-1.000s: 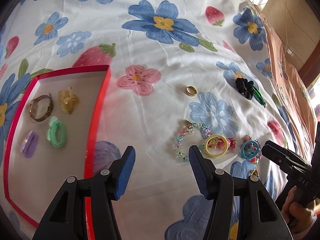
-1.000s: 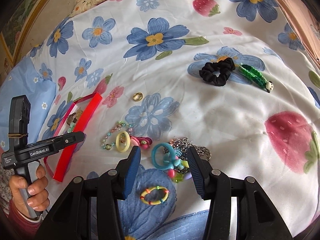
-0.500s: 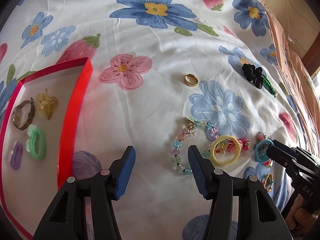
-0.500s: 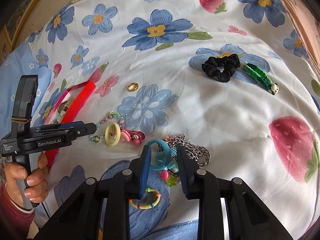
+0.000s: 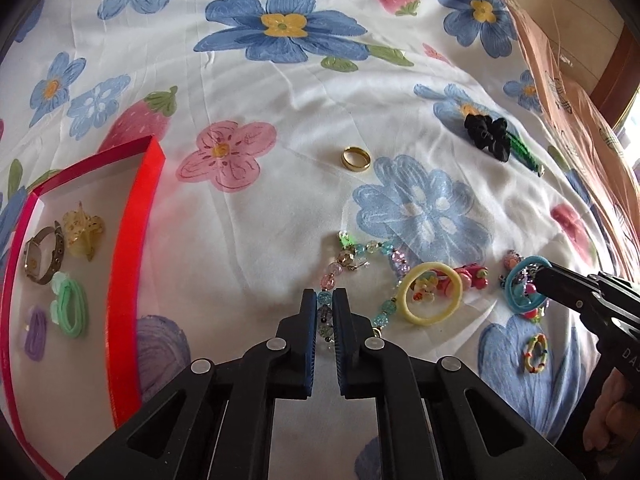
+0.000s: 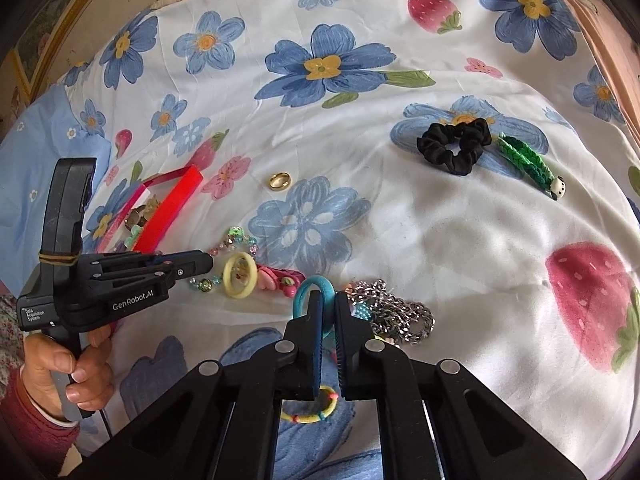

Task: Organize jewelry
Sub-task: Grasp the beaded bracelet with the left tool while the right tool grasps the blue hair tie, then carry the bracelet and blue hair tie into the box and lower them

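Note:
My left gripper (image 5: 325, 303) is shut on the pastel bead bracelet (image 5: 362, 252), which lies on the flowered sheet. My right gripper (image 6: 329, 308) is shut on the blue hair tie (image 6: 316, 286) with small charms; it also shows in the left wrist view (image 5: 520, 296). The red tray (image 5: 132, 236) at the left holds a watch (image 5: 42, 256), a yellow claw clip (image 5: 82, 232), a green hair tie (image 5: 72, 306) and a purple one (image 5: 36, 332). A yellow ring band (image 5: 430, 294) lies between the grippers.
A gold ring (image 5: 355, 158), a black scrunchie (image 6: 454, 146) and a green braided band (image 6: 528, 162) lie farther out. A silver chain (image 6: 396, 316) sits just right of my right gripper. A small multicoloured hair tie (image 5: 535, 354) lies near the front.
Both grippers moved forward and closed: the left onto the bead bracelet, the right onto the blue hair tie. One second ago both were open.

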A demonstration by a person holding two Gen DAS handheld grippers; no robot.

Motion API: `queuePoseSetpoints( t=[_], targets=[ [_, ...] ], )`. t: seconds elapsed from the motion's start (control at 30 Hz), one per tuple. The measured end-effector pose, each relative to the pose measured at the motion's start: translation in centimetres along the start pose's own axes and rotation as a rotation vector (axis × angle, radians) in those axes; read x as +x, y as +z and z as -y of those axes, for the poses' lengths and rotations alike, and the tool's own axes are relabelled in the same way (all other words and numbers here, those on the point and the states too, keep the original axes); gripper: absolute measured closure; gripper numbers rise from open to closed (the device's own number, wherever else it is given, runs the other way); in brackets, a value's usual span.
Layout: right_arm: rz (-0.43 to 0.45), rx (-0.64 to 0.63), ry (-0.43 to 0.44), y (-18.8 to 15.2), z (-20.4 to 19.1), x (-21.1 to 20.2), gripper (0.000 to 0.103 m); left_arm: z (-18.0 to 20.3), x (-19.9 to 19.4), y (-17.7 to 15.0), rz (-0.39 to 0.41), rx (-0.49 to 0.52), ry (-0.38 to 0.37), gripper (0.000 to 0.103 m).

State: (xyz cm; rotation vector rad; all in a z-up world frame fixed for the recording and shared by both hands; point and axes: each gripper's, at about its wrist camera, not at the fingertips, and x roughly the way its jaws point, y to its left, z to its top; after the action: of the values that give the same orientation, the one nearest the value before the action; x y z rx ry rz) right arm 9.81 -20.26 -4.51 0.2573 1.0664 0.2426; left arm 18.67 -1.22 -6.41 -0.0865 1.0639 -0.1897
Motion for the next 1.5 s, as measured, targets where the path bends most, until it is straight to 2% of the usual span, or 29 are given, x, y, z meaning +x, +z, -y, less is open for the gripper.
queuePoseSetpoints(
  t=[0.47, 0.83, 1.2, 1.5],
  targets=[
    [0.014, -0.047, 0.063, 1.0, -3.6, -0.1, 0.098, -3.5, -9.0, -2.5, 0.142, -0.07, 0.006, 0.096],
    [0.015, -0.097, 0.128, 2.1, -7.2, 0.5, 0.098, -6.5, -13.8, -4.4, 0.205, -0.126, 0.02, 0.096],
    [0.006, -0.167, 0.215, 3.3, -12.6, 2.1, 0.098, -9.9, -16.8, -5.6, 0.251, -0.181, 0.053, 0.096],
    [-0.017, -0.23, 0.285, 3.9, -17.6, 4.2, 0.098, -13.2, -16.7, -6.5, 0.236, -0.247, 0.09, 0.096]
  ],
)
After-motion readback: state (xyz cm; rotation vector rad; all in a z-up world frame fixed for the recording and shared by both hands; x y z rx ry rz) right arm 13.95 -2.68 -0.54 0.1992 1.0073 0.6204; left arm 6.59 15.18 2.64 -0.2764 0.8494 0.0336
